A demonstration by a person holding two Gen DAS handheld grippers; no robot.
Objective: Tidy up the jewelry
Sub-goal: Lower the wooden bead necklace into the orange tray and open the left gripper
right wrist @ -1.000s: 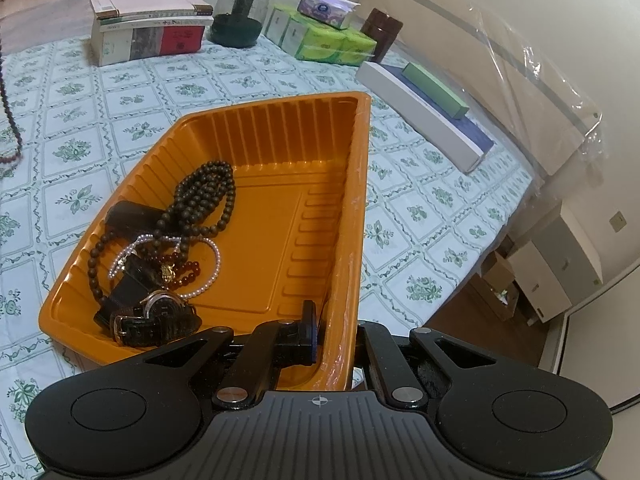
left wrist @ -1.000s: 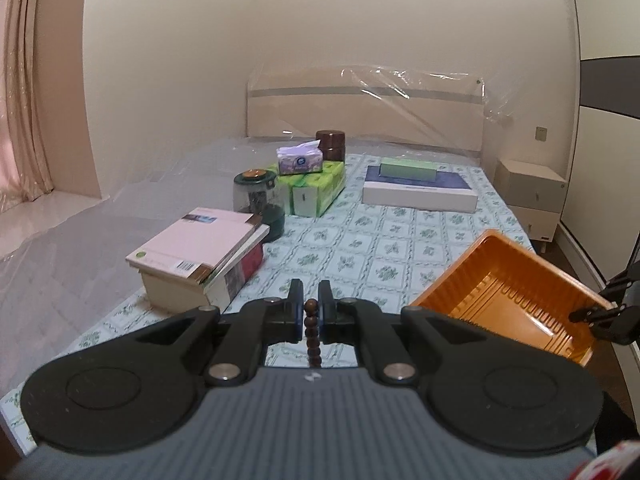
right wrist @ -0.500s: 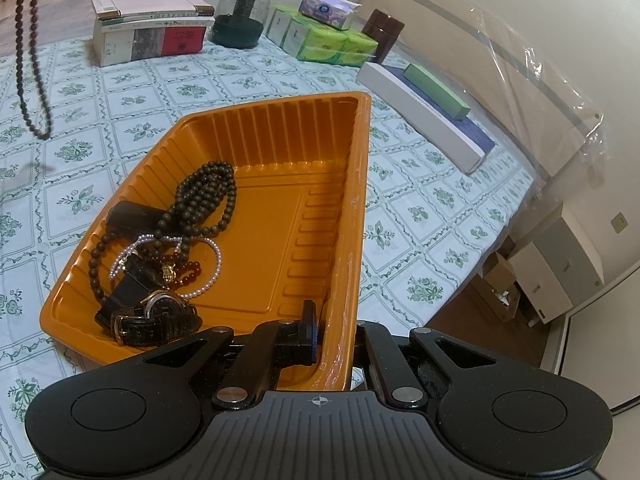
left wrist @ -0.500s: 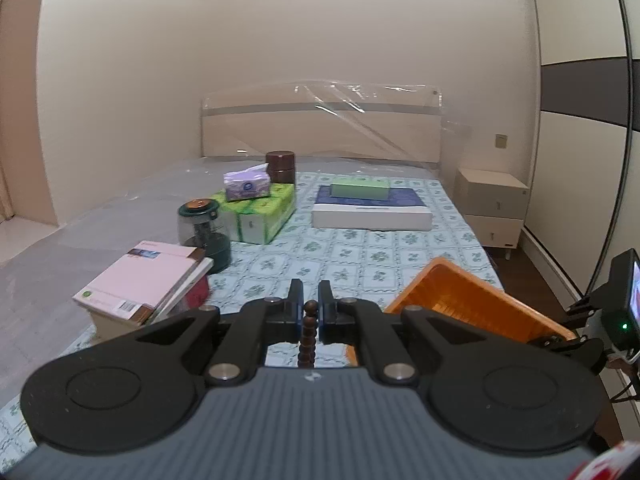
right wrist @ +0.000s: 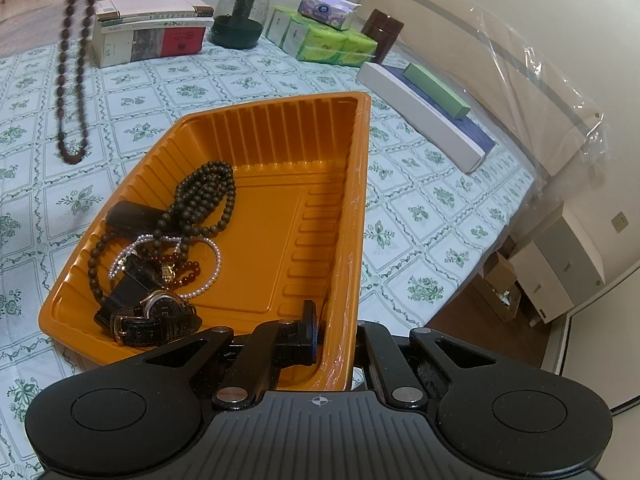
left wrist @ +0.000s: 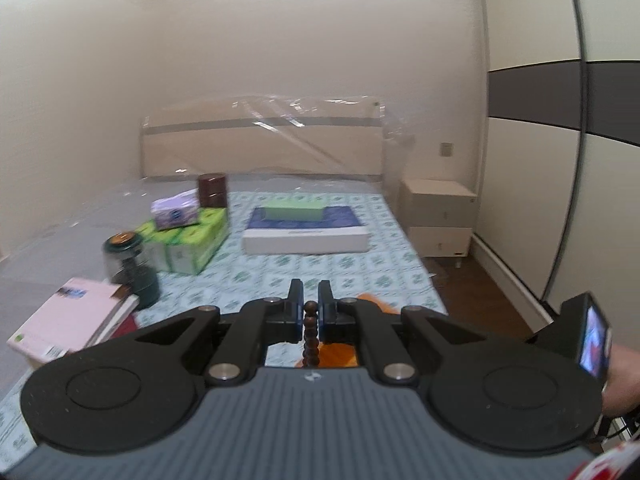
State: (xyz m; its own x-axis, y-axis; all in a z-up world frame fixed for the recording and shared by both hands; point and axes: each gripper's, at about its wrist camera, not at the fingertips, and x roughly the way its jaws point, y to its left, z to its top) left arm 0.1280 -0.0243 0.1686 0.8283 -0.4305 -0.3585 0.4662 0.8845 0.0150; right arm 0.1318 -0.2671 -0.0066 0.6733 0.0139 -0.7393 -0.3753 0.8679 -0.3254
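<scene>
While my left gripper [left wrist: 311, 311] pinches one strand of brown wooden beads [left wrist: 311, 332] between nearly closed jaws, my right gripper [right wrist: 336, 334] is clamped tight on the near right wall of the single orange tray [right wrist: 280, 128], one finger inside, the other outside. From the right wrist view that strand [right wrist: 74, 60] hangs as a long loop above the floral sheet [right wrist: 168, 80], left of the tray and clear of it.

Inside the tray, bunched in the near left corner, I count one long dark bead necklace [right wrist: 204, 196], one pearl bracelet [right wrist: 208, 276], one dark red bead bracelet [right wrist: 188, 272], one wristwatch with a black strap [right wrist: 160, 316] and one small dark case [right wrist: 130, 216]; a black piece lies beneath them, which I cannot make out.

Farther up the bed are one stack of books [right wrist: 152, 28], one dark green glass-domed jar [right wrist: 240, 16], one pack of green tissue boxes [right wrist: 320, 40] with one purple tissue packet [right wrist: 328, 8] on top, one brown canister [right wrist: 382, 36], and one flat white box [right wrist: 424, 116] carrying one slim green box [right wrist: 436, 90]. Right of the bed is one bedside cabinet [left wrist: 438, 216].
</scene>
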